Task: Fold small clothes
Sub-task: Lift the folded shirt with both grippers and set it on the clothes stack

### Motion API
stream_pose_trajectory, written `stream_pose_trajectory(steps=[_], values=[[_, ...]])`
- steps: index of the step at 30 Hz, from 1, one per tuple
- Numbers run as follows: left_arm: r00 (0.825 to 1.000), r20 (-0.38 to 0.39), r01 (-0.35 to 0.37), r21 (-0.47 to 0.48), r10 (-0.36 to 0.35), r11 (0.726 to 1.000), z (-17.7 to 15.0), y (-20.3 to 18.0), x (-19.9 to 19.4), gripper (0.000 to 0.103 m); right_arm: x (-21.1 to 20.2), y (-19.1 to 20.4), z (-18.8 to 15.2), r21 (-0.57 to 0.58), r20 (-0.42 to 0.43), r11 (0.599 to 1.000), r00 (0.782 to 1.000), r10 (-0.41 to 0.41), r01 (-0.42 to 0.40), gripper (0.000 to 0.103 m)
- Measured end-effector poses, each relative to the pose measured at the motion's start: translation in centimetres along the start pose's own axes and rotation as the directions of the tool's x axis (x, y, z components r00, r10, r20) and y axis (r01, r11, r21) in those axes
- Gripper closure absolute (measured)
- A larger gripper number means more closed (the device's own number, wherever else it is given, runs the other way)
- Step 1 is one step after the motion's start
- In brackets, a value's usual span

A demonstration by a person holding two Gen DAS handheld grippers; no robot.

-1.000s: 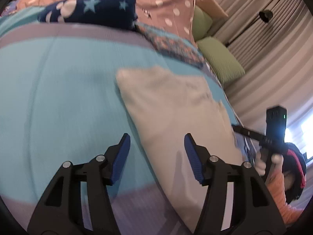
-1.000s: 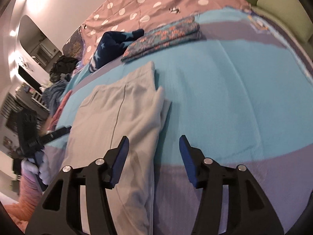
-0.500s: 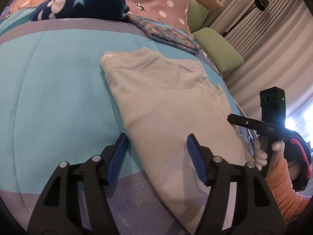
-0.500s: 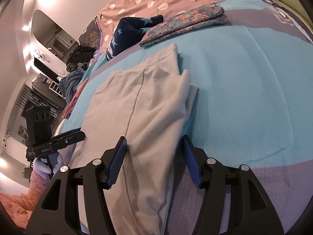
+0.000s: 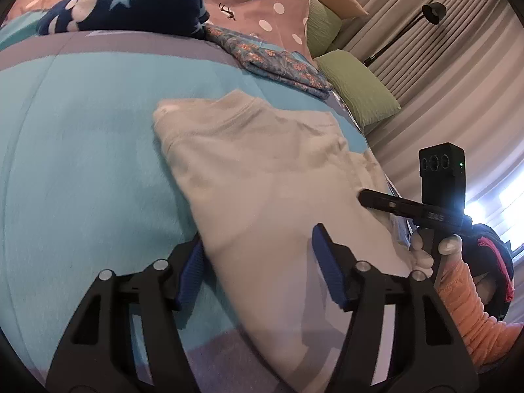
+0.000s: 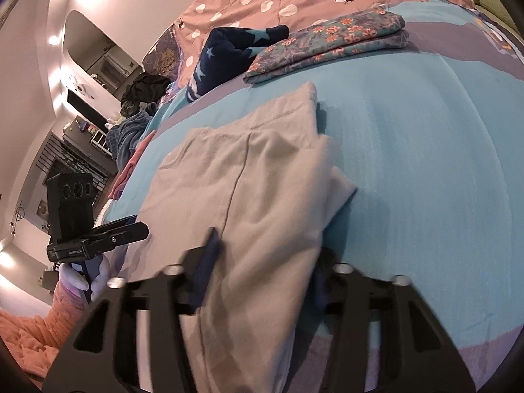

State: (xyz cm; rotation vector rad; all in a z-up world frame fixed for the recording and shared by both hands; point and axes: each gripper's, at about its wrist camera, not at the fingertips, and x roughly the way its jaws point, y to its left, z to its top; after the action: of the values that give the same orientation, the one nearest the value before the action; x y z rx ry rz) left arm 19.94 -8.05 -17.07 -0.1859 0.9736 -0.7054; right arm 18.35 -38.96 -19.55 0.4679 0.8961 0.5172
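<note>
A pale grey shirt (image 5: 278,170) (image 6: 245,180) lies flat on the turquoise blanket (image 5: 82,147), its sides folded in. My left gripper (image 5: 258,255) straddles the shirt's left edge near the hem: the left pad sits at the cloth's border and the right pad rests on top. Its jaws are closing and still look wide. My right gripper (image 6: 263,262) straddles the opposite edge, with bunched cloth filling the gap and hiding its right finger. Its jaws are closing too, in a blurred picture. Each view shows the other gripper from the side (image 5: 363,195) (image 6: 142,229).
A folded floral cloth (image 5: 278,65) and a navy star-print cloth (image 5: 131,9) lie at the far end of the bed. Green pillows (image 5: 357,88), a floor lamp (image 5: 432,13) and curtains stand beyond the right edge. A person's orange sleeve (image 5: 468,311) is at lower right.
Both grippers have slid forward onto the shirt, so its two side edges now lie between their jaws. The shirt itself has not shifted.
</note>
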Motion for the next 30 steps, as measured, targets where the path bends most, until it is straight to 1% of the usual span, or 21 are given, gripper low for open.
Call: stream_pose_trajectory(steps=[1, 3, 4, 5, 6, 8, 9, 11, 13, 14, 16, 17, 19, 20, 22, 23, 25, 28, 30], values=[[1.000, -0.001, -0.023, 0.007, 0.023, 1.000, 0.2, -0.1, 0.2, 0.067, -0.1, 0.2, 0.0, 0.006, 0.007, 1.000, 1.000, -0.005, 0.004, 0.078], [0.999, 0.013, -0.034, 0.027, 0.034, 0.999, 0.5, -0.6, 0.0, 0.084, -0.5, 1.2, -0.2, -0.031, 0.029, 0.998, 0.998, -0.052, 0.052, 0.084], [0.999, 0.026, -0.041, 0.047, 0.039, 0.998, 0.6, -1.1, -0.4, 0.085, -1.1, 2.3, -0.4, -0.067, 0.053, 0.994, 0.995, -0.085, 0.088, 0.085], [0.998, 0.038, -0.051, 0.066, 0.049, 0.997, 0.6, -1.6, -0.8, 0.086, -1.6, 2.9, -0.4, -0.084, 0.071, 0.991, 0.993, -0.095, 0.101, 0.087], [0.996, 0.061, -0.065, 0.095, 0.059, 0.993, 0.7, -2.6, -1.5, 0.087, -2.4, 3.8, -0.5, -0.102, 0.099, 0.989, 0.990, -0.099, 0.110, 0.088], [0.994, 0.098, -0.067, 0.129, 0.055, 0.989, 1.2, -4.2, -2.7, 0.087, -4.1, 5.4, -0.5, -0.138, 0.156, 0.982, 0.982, -0.106, 0.128, 0.088], [0.992, 0.112, -0.068, 0.144, 0.052, 0.987, 1.4, -4.8, -3.1, 0.087, -5.1, 6.4, -0.6, -0.161, 0.191, 0.976, 0.975, -0.116, 0.148, 0.089], [0.987, 0.156, -0.079, 0.193, 0.049, 0.978, 2.1, -6.8, -4.6, 0.088, -7.2, 8.2, -0.6, -0.206, 0.275, 0.958, 0.951, -0.139, 0.199, 0.089], [0.978, 0.205, -0.096, 0.251, 0.044, 0.963, 3.2, -9.0, -6.2, 0.088, -9.7, 9.6, -0.2, -0.224, 0.364, 0.948, 0.921, -0.135, 0.228, 0.089], [0.973, 0.226, -0.106, 0.276, 0.042, 0.955, 3.9, -10.0, -6.9, 0.088, -10.6, 9.9, 0.1, -0.224, 0.392, 0.945, 0.910, -0.135, 0.237, 0.089], [0.962, 0.269, -0.135, 0.330, 0.044, 0.934, 6.0, -12.3, -7.9, 0.088, -12.8, 10.6, 1.8, -0.226, 0.458, 0.936, 0.877, -0.142, 0.270, 0.089], [0.955, 0.293, -0.156, 0.360, 0.047, 0.920, 7.4, -13.5, -8.4, 0.088, -13.5, 10.7, 2.5, -0.223, 0.476, 0.934, 0.867, -0.145, 0.279, 0.089], [0.946, 0.320, -0.179, 0.392, 0.049, 0.903, 9.8, -15.1, -8.7, 0.088, -14.8, 10.8, 4.9, -0.213, 0.510, 0.932, 0.847, -0.150, 0.293, 0.089], [0.942, 0.331, -0.190, 0.400, 0.052, 0.897, 11.2, -15.8, -8.7, 0.088, -15.5, 10.8, 6.9, -0.211, 0.535, 0.926, 0.830, -0.159, 0.313, 0.089], [0.933, 0.353, -0.222, 0.409, 0.071, 0.885, 14.9, -16.9, -8.2, 0.088, -16.1, 10.7, 10.1, -0.202, 0.560, 0.919, 0.810, -0.174, 0.338, 0.089], [0.930, 0.359, -0.233, 0.408, 0.080, 0.883, 16.2, -17.1, -7.8, 0.088, -16.2, 10.3, 11.4, -0.194, 0.566, 0.920, 0.805, -0.179, 0.341, 0.089], [0.922, 0.369, -0.266, 0.396, 0.113, 0.879, 19.8, -17.3, -6.6, 0.088, -15.9, 9.5, 14.5, -0.176, 0.570, 0.922, 0.800, -0.189, 0.344, 0.089], [0.915, 0.376, -0.299, 0.385, 0.147, 0.873, 24.0, -17.0, -4.6, 0.088, -14.3, 7.6, 19.7, -0.135, 0.571, 0.924, 0.790, -0.223, 0.358, 0.089], [0.912, 0.374, -0.315, 0.375, 0.168, 0.872, 26.7, -16.4, -2.9, 0.088, -13.1, 6.6, 21.8, -0.117, 0.567, 0.923, 0.788, -0.241, 0.366, 0.089]])
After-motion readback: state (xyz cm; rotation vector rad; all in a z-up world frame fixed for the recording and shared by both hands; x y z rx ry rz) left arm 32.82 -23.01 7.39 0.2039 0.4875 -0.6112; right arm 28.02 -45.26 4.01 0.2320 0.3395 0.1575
